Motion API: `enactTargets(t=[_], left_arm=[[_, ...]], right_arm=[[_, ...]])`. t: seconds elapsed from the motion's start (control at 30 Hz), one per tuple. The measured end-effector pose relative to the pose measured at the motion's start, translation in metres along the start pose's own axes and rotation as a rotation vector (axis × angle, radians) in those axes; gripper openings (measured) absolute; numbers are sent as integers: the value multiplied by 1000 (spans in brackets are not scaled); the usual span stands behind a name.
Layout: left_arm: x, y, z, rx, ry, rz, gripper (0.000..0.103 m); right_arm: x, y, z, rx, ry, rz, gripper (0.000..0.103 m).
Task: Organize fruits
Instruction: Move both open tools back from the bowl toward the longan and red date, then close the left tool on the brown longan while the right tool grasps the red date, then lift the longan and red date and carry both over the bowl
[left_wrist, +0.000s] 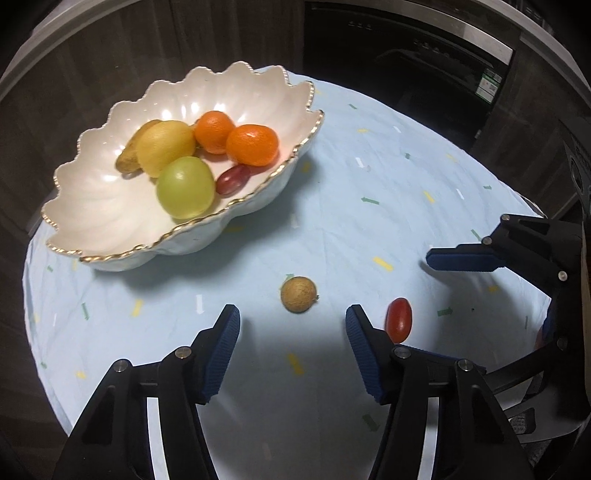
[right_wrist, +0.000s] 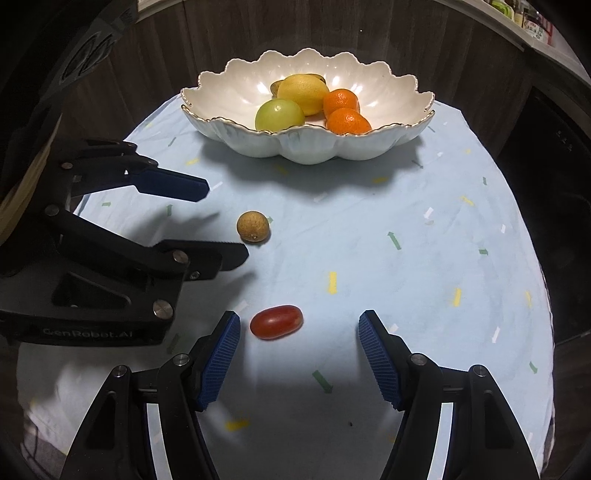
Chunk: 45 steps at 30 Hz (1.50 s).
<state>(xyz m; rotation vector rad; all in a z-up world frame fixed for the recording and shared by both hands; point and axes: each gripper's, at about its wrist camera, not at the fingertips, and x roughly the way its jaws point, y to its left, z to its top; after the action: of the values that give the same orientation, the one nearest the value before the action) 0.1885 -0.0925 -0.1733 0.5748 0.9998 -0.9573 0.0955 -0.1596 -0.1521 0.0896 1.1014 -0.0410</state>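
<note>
A: Two fruits are out on the tablecloth (right_wrist: 424, 229), both on the near side of the bowl (right_wrist: 306, 147). The small brown fruit (left_wrist: 298, 294) sits closer to the bowl; the red tomato (right_wrist: 276, 321) lies further out from it.

B: And both tools are lined up. The left gripper (left_wrist: 291, 325) hangs over the brown fruit, jaws apart, nothing between the pads, the fruit just ahead of the tips. The right gripper (right_wrist: 299, 328) has its jaws wide, and the tomato lies close by its left pad, not touched.

A: How will they handle?

B: The brown one looks light, round and rough-skinned, so I'd expect it to roll; take it across the middle. The tomato looks smooth and soft, likely slippery and easy to bruise. Pinch it gently across its short width.

A: Then over to the bowl, beside the lemon (right_wrist: 303, 93), green fruit (right_wrist: 279, 115) and oranges (right_wrist: 348, 121).
</note>
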Motion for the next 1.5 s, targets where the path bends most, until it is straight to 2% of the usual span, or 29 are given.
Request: enactTargets(t=[0.23,0.4,0.6,0.7,0.9,0.97,1.03,1.5], left_arm=[[11,0,3,15,-4,-41,56],[21,1,1,5,5,-62,47],[25,4,0,-15,-10,-74,41],[25,3,0,-7,-14,-69,36],[25,5,0,-8,-16,-57,26],[24,5,0,-5,-17,-53,24],[25,4,1,-6,-17,-50,24],[14,1,-3,-26,-24,-37,23]], right_arm=[[3,0,-1,-7,-18,1,67],[8,0,-1,-8,-10,2,61],[9,0,-1,-6,-23,7,57],[8,1,0,-10,-30,8,50],[7,2,0,-11,-38,8,43],[7,2,1,-14,-43,9,37],[7,2,1,-16,-46,12,32],[4,1,1,-16,-52,15,30]])
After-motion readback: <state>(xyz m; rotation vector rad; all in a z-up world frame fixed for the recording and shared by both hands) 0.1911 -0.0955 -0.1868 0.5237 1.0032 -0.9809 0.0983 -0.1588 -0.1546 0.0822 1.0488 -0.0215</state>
